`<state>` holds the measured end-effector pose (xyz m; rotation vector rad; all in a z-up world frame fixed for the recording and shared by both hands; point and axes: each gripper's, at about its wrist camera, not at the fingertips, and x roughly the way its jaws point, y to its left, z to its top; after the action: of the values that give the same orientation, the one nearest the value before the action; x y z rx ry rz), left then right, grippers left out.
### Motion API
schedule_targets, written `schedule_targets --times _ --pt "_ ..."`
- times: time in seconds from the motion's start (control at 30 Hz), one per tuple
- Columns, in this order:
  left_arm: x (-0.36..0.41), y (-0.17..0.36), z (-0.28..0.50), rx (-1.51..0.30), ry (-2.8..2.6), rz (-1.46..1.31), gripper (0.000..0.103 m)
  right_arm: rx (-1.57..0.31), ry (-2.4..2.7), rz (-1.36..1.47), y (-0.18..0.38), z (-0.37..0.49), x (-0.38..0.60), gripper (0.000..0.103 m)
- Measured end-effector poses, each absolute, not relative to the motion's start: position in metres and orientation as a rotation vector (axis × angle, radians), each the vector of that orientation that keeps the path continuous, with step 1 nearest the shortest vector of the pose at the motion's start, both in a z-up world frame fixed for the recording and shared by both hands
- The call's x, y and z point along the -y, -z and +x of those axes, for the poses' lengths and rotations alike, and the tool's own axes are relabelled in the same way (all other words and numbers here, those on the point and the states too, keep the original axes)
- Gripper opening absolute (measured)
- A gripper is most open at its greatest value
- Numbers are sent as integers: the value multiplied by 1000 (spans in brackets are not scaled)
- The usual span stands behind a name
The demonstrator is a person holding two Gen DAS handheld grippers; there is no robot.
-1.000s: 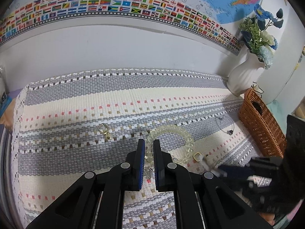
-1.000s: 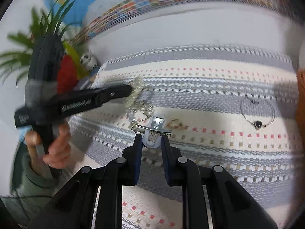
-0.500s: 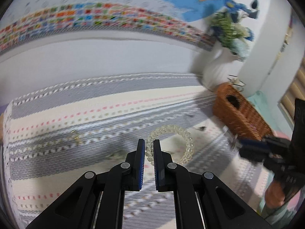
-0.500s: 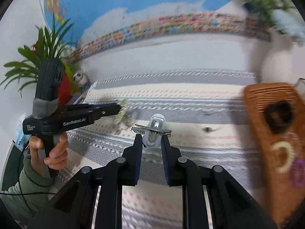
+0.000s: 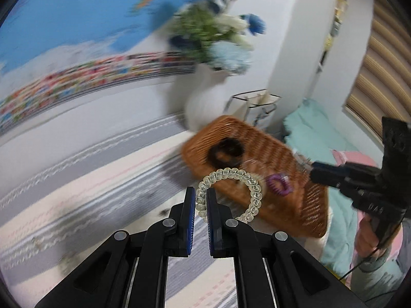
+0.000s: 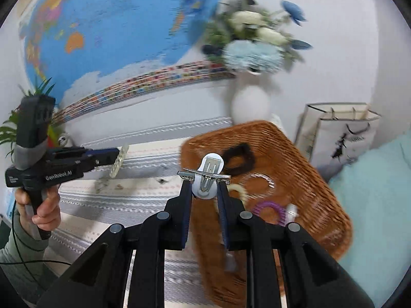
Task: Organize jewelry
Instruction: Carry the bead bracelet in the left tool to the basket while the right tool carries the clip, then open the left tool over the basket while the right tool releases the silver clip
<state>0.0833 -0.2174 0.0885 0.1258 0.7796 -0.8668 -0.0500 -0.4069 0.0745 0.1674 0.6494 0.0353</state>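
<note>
Item, left gripper (image 5: pixel 200 200): jaws nipped on one side of a clear coil bracelet (image 5: pixel 230 195), whose loop hangs free toward the right. Item, right gripper (image 6: pixel 205 188): jaws clamped on a silver hair clip (image 6: pixel 209 175), crossbar lying across the fingers. Wicker basket (image 6: pixel 305 164), long axis running away, lies just ahead and below both loads, the right gripper seemingly nearer over it; beyond stands a white vase (image 6: pixel 250 104).

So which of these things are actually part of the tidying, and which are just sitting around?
Part of the job:
- clear coil bracelet, held in the left gripper
- silver hair clip, held in the right gripper
- wicker basket with a black scrunchie and purple ring inside

Just there:
- white vase of flowers
- world map
- paper bags
</note>
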Motion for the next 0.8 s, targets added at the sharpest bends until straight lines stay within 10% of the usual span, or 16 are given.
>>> schedule_targets --times 0.8 --pt "401 -52 99 -933 975 237 8 -894 37 166 -36 -64 465 22"
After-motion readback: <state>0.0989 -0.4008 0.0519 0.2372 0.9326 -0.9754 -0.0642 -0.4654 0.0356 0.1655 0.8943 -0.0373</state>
